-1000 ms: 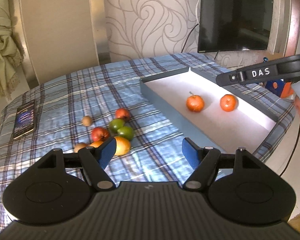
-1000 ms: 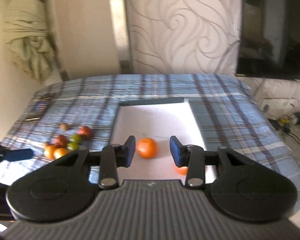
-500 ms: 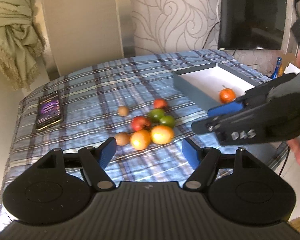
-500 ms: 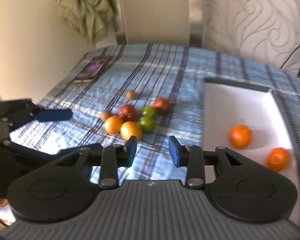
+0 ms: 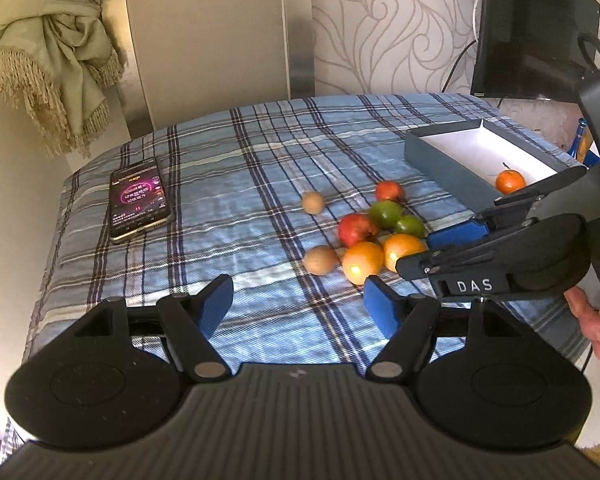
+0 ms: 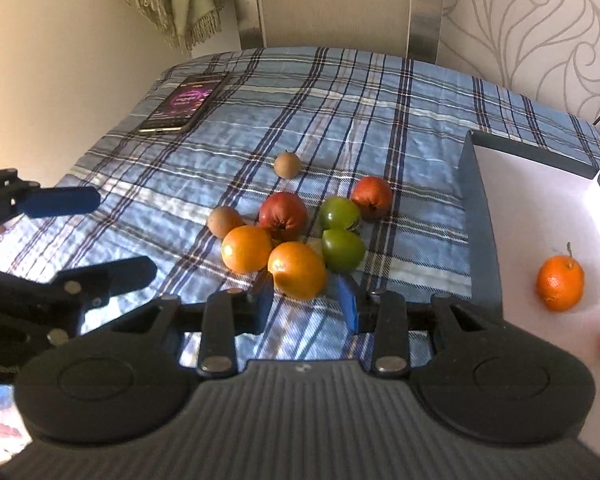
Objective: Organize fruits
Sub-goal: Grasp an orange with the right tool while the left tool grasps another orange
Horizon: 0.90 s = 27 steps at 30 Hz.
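A cluster of fruit lies on the blue plaid cloth: two oranges (image 6: 296,270) (image 6: 246,249), two green fruits (image 6: 343,249), two red fruits (image 6: 283,215) and two small brown fruits (image 6: 287,165). The cluster also shows in the left wrist view (image 5: 364,262). My right gripper (image 6: 306,304) is open, its fingers either side of the nearest orange. My left gripper (image 5: 297,306) is open and empty, left of the cluster. A grey box with a white floor (image 6: 480,216) holds two oranges (image 6: 560,283).
A phone (image 5: 139,199) with a lit screen lies on the cloth at the far left. A dark TV (image 5: 532,36) hangs on the wall behind the box. A green curtain (image 5: 47,40) hangs at the back left. The cloth's front edge is close to both grippers.
My right gripper has swung left from the box to the fruit cluster and come down around the nearest orange. My left gripper has turned left, away from the box.
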Each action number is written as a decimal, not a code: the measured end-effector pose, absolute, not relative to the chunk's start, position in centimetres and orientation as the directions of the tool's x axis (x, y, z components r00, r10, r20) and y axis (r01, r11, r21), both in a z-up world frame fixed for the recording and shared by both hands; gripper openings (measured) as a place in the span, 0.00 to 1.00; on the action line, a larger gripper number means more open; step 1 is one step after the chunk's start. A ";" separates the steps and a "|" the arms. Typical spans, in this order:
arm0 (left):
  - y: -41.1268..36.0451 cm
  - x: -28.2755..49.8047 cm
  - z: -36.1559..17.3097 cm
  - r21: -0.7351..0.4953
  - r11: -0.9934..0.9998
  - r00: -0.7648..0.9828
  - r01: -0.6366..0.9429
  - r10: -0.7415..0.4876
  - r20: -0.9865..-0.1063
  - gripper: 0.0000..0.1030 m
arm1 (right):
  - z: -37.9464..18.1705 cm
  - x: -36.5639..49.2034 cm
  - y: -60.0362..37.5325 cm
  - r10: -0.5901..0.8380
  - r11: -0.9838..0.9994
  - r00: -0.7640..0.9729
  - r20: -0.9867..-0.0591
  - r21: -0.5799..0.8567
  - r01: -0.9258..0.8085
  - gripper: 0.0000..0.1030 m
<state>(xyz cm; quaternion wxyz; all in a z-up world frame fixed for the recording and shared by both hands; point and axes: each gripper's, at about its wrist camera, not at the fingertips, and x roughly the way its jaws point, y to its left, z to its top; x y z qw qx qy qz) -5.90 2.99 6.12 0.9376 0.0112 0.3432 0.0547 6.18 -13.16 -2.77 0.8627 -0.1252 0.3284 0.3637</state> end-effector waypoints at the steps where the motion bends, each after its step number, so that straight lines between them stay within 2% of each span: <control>1: 3.2 -5.8 6.1 0.057 0.994 0.757 -0.094 0.109 -0.644 0.74 | -2.9 6.2 -13.0 0.544 0.704 0.521 -0.658 0.020 -0.710 0.37; 16: 2.7 -4.2 5.4 0.060 0.998 0.758 -0.035 0.065 -0.649 0.74 | -2.8 5.7 -13.9 0.541 0.732 0.540 -0.645 0.045 -0.680 0.33; 23: 0.3 -2.8 4.6 0.049 0.998 0.761 0.048 -0.005 -0.649 0.64 | 0.0 4.9 -17.5 0.548 0.765 0.571 -0.611 0.089 -0.638 0.33; 27: -0.7 -1.7 4.0 0.044 0.996 0.760 0.072 -0.027 -0.649 0.63 | 1.5 3.9 -18.9 0.547 0.770 0.595 -0.589 0.073 -0.634 0.33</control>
